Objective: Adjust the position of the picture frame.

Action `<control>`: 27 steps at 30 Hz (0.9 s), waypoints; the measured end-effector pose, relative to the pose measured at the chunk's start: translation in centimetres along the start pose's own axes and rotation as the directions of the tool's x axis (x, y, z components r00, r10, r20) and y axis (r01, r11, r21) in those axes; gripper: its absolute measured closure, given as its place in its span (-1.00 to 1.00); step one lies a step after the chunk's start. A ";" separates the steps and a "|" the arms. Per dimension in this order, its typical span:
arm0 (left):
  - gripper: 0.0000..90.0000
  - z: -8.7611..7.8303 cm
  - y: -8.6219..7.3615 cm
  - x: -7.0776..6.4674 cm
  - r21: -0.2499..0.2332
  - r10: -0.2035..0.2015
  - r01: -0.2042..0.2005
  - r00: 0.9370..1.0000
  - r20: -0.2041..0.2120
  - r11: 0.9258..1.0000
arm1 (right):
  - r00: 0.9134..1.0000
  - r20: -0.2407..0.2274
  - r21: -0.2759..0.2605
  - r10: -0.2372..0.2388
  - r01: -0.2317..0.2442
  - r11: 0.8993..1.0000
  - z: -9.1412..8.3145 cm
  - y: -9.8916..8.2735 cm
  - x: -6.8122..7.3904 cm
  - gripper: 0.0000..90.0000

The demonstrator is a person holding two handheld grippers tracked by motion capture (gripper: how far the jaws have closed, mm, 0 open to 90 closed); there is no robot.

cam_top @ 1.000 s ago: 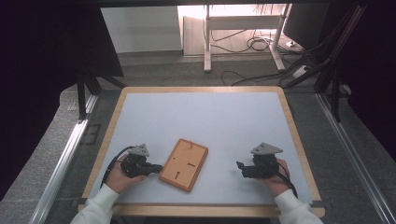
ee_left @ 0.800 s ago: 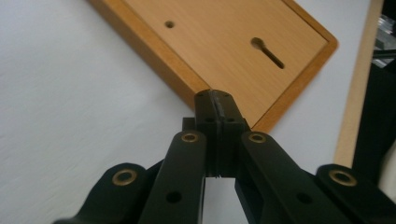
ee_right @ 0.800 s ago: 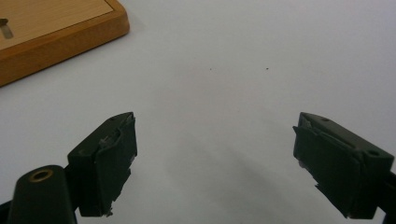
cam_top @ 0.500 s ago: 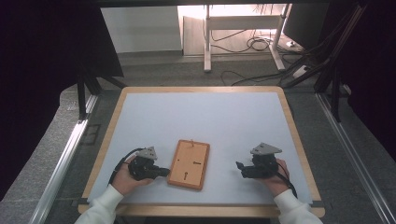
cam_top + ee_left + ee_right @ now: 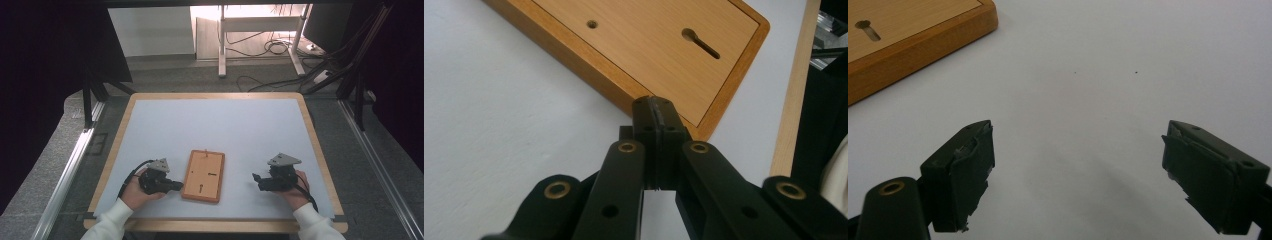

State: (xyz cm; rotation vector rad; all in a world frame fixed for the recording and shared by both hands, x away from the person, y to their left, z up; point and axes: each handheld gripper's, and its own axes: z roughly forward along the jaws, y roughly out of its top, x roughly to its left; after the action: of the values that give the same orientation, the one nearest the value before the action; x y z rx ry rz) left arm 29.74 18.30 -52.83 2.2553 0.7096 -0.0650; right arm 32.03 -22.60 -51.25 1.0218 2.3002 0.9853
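Note:
A flat wooden board (image 5: pixel 204 175) with an orange-brown rim and keyhole slots lies face up on the pale mat, near the front middle. My left gripper (image 5: pixel 178 186) sits at the board's left edge, held by a hand in a white sleeve. In the left gripper view its jaws are shut together with nothing between them (image 5: pixel 655 102), the tips against the rim of the board (image 5: pixel 649 55) near a corner. My right gripper (image 5: pixel 256 179) rests on the mat to the right of the board, apart from it. Its jaws stand wide open (image 5: pixel 1078 135) over bare mat, the board's corner (image 5: pixel 908 35) far off to the upper left.
The table's wooden rim (image 5: pixel 215 95) frames the pale mat (image 5: pixel 215 130), which stretches bare behind the board. Metal rails (image 5: pixel 70 165) run along both sides. Desk legs and cables (image 5: pixel 270 47) lie on the floor beyond the far edge.
My left gripper has moved right against the board's left edge. The board has turned from a tilt to nearly square with the table and shifted slightly right. The right gripper has stayed put.

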 end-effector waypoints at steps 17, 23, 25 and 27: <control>1.00 0.4 0.7 -0.7 -0.046 0.031 -0.034 0.998 -0.061 0.998 | 1.000 0.002 -0.003 -0.003 0.003 1.000 -0.1 0.0 0.0 -0.70; 1.00 -0.5 0.6 -0.2 -0.107 0.021 -0.034 0.992 -0.121 0.994 | 1.000 0.003 0.000 -0.004 0.004 1.000 0.0 0.0 -0.1 -0.70; 1.00 -0.6 0.3 0.4 -0.101 -0.008 -0.007 0.990 -0.139 0.995 | 1.000 0.004 0.002 -0.005 0.005 1.000 0.0 0.0 0.0 -0.70; 0.94 -0.6 0.2 0.6 -0.099 -0.015 0.000 0.988 -0.153 0.995 | 1.000 0.003 0.002 -0.004 0.004 1.000 0.0 0.0 0.0 -0.70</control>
State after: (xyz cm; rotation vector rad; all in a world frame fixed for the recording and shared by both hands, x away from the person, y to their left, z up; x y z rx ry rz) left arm 30.26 18.91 -52.43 2.1796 0.7854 0.1384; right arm 31.98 -22.62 -51.25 1.0185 2.3001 0.9801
